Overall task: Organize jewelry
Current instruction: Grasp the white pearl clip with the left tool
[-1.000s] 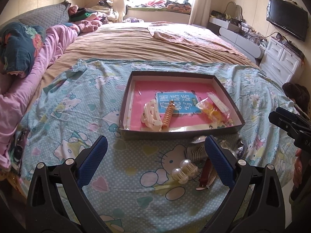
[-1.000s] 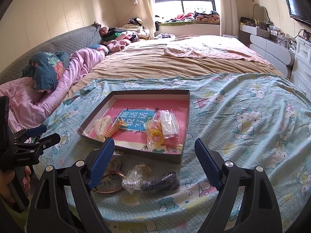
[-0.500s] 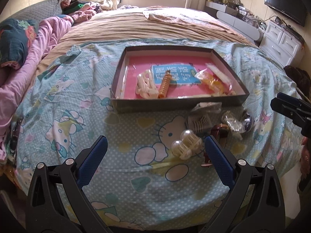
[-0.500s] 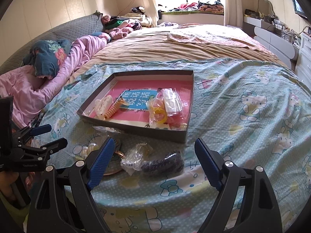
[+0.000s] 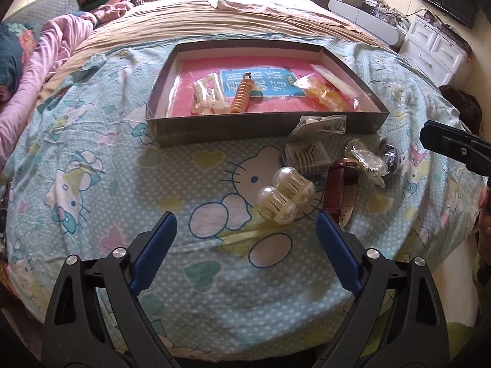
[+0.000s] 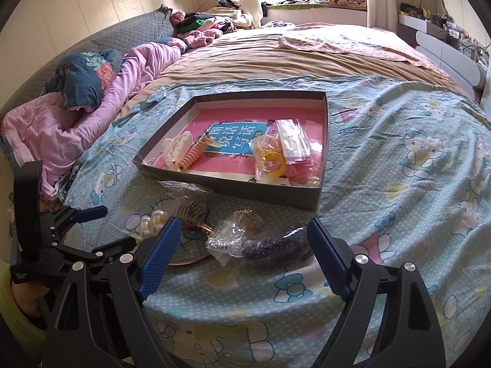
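Note:
A dark shallow box (image 5: 260,128) with a pink floor lies on the cartoon-cat sheet and holds a white claw clip (image 5: 208,98), an orange spiral clip (image 5: 242,98) and bagged yellow bangles (image 5: 325,95). In front of it lie a pearl claw clip (image 5: 287,194), a brown watch strap (image 5: 339,187) and small bags. My left gripper (image 5: 245,219) hovers just short of the pearl clip, its jaws closing with nothing between them. My right gripper (image 6: 243,224) is open above a bagged chain (image 6: 233,236) and dark beads (image 6: 276,245); it touches neither of them.
The box (image 6: 230,187) stands close behind the loose pieces. Pink bedding (image 6: 61,135) is heaped at the left. A white dresser (image 5: 438,52) and a TV stand at the right. The bed's front edge lies just below both grippers.
Both grippers have sunk toward the sheet and tilted down, so the loose pieces look nearer. The left jaws have narrowed a little. No piece has moved.

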Action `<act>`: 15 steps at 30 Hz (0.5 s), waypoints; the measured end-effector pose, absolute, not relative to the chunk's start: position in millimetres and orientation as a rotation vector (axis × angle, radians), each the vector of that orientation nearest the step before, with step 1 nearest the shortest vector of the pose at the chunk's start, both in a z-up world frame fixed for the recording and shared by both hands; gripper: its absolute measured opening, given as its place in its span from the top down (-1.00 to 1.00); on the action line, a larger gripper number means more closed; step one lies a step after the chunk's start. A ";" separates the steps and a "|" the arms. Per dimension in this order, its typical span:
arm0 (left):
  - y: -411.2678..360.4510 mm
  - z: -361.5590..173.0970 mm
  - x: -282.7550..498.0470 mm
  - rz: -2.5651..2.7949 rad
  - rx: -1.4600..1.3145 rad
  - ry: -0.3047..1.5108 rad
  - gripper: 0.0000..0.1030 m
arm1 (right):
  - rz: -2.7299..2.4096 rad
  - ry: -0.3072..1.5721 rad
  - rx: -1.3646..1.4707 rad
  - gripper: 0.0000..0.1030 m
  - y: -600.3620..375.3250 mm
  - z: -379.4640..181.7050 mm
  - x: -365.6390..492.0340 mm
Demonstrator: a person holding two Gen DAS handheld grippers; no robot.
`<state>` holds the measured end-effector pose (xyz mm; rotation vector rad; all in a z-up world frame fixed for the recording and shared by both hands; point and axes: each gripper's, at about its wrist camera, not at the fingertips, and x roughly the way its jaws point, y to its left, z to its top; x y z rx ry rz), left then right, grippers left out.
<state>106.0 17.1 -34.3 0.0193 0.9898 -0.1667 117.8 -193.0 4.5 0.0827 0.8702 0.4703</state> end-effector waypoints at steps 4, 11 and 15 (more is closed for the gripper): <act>16.6 -39.8 109.7 -0.204 -0.010 0.999 -0.46 | 0.514 0.893 0.112 -0.62 -185.1 3.5 123.9; 13.7 -49.4 121.0 -0.257 -0.013 1.013 -0.34 | 0.568 0.924 0.130 -0.62 -167.1 1.2 136.7; 9.6 -52.7 128.1 -0.298 -0.025 1.016 -0.29 | 0.588 0.962 0.169 -0.62 -161.7 -3.8 147.0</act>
